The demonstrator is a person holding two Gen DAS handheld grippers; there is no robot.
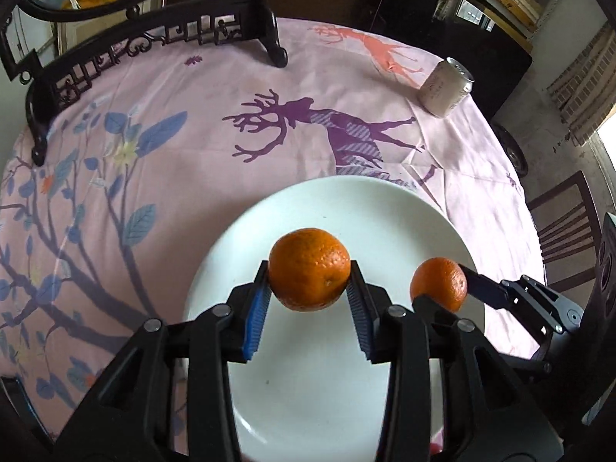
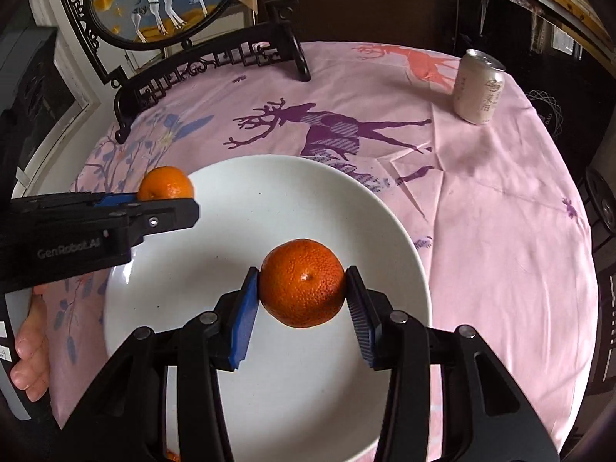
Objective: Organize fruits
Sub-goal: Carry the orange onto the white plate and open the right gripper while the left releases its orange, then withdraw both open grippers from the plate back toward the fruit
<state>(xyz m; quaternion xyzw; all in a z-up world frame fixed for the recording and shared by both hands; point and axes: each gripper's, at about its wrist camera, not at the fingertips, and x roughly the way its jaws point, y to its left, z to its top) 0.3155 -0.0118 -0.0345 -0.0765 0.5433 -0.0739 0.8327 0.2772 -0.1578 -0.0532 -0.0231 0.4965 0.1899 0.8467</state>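
Note:
A white plate [image 1: 385, 208] [image 2: 238, 192] lies on the pink deer-print tablecloth. My left gripper [image 1: 310, 271] is shut on an orange mandarin [image 1: 308, 261], which hangs above the plate. In the right wrist view the same gripper [image 2: 165, 198] comes in from the left, holding its mandarin [image 2: 166, 186] over the plate's left rim. My right gripper [image 2: 302, 275] is shut on a second mandarin [image 2: 302, 288] above the plate's middle. In the left wrist view, the right gripper [image 1: 441, 285] and its mandarin [image 1: 437, 281] sit over the plate's right rim.
A pale drink can [image 1: 446, 86] [image 2: 477, 88] stands at the table's far right. A black carved stand [image 1: 154, 42] [image 2: 200, 65] with a round painted panel stands at the far left. A wooden chair [image 1: 566, 227] is beyond the right edge. A person's hand [image 2: 30, 346] grips the left tool.

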